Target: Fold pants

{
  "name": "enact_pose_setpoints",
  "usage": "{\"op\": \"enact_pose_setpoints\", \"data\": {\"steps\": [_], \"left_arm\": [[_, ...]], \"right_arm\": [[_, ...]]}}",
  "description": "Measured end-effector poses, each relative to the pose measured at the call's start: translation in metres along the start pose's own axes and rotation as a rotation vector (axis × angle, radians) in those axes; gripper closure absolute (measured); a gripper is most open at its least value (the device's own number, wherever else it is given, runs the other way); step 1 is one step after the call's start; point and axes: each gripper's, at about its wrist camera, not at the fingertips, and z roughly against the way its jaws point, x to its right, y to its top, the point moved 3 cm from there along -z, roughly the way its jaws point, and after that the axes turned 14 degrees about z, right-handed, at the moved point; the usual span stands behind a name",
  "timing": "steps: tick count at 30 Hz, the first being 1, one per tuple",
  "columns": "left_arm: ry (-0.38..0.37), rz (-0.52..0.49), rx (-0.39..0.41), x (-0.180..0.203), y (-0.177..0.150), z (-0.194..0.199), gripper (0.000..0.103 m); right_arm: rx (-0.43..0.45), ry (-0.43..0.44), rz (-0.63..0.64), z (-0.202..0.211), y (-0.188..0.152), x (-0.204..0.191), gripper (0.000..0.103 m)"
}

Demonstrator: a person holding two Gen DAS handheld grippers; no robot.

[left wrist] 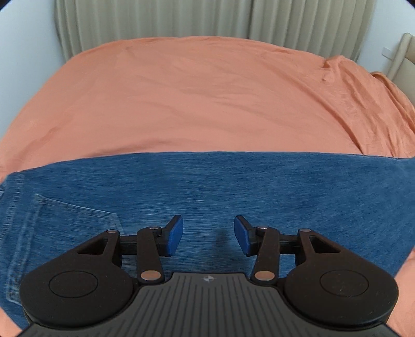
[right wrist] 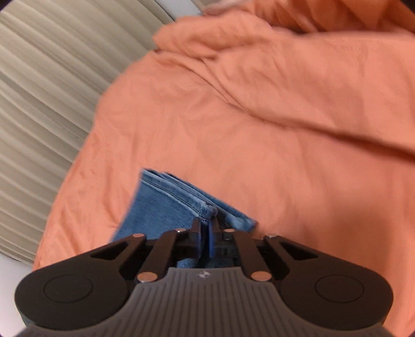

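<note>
Blue denim pants (left wrist: 233, 186) lie flat across the near part of an orange bed sheet (left wrist: 197, 98), a back pocket (left wrist: 75, 223) at the left. My left gripper (left wrist: 208, 236) is open and empty, hovering just above the denim. In the right wrist view my right gripper (right wrist: 206, 225) is shut on the hemmed leg ends of the pants (right wrist: 166, 204), holding the stacked hems above the sheet (right wrist: 259, 124).
Beige pleated curtains (left wrist: 181, 18) hang behind the bed and also show in the right wrist view (right wrist: 44, 90). The sheet is bunched into folds at the far right (left wrist: 363, 85). A pale wooden chair frame (left wrist: 404, 51) stands at the right edge.
</note>
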Motion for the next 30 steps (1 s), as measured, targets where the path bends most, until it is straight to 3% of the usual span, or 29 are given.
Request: {"op": "enact_pose_setpoints", "data": {"steps": [2, 3, 6, 9, 13, 16, 18, 23, 28, 30], "left_arm": [[-0.017, -0.017, -0.019, 0.006, -0.005, -0.007, 0.049], [-0.013, -0.022, -0.03, 0.008, -0.008, -0.011, 0.05], [0.008, -0.04, -0.041, 0.018, -0.014, -0.026, 0.05], [0.01, -0.037, -0.035, 0.022, -0.014, -0.031, 0.05], [-0.028, -0.05, -0.036, 0.037, -0.01, -0.037, 0.05], [-0.07, -0.099, -0.05, 0.061, -0.01, -0.044, 0.05], [-0.103, -0.126, -0.059, 0.081, -0.01, -0.052, 0.05], [-0.184, -0.172, -0.07, 0.139, -0.01, -0.077, 0.05], [-0.233, -0.229, -0.075, 0.198, -0.01, -0.102, 0.049], [-0.23, -0.257, -0.066, 0.219, -0.008, -0.114, 0.049]], "right_arm": [[0.075, -0.001, 0.122, 0.017, 0.009, -0.016, 0.103], [0.051, -0.029, 0.15, 0.013, 0.008, -0.016, 0.103], [-0.034, -0.072, 0.078, -0.006, -0.003, 0.007, 0.103], [-0.058, -0.107, 0.091, -0.015, -0.013, 0.018, 0.103], [-0.064, -0.075, 0.064, -0.015, -0.016, 0.029, 0.103], [-0.047, -0.065, 0.067, -0.005, -0.01, 0.033, 0.089], [-0.062, -0.045, 0.054, 0.004, -0.012, 0.04, 0.07], [-0.107, 0.086, -0.138, 0.007, -0.027, 0.061, 0.053], [-0.107, 0.165, -0.222, -0.008, -0.036, 0.065, 0.054], [-0.108, 0.181, -0.251, -0.016, -0.039, 0.069, 0.064]]}}
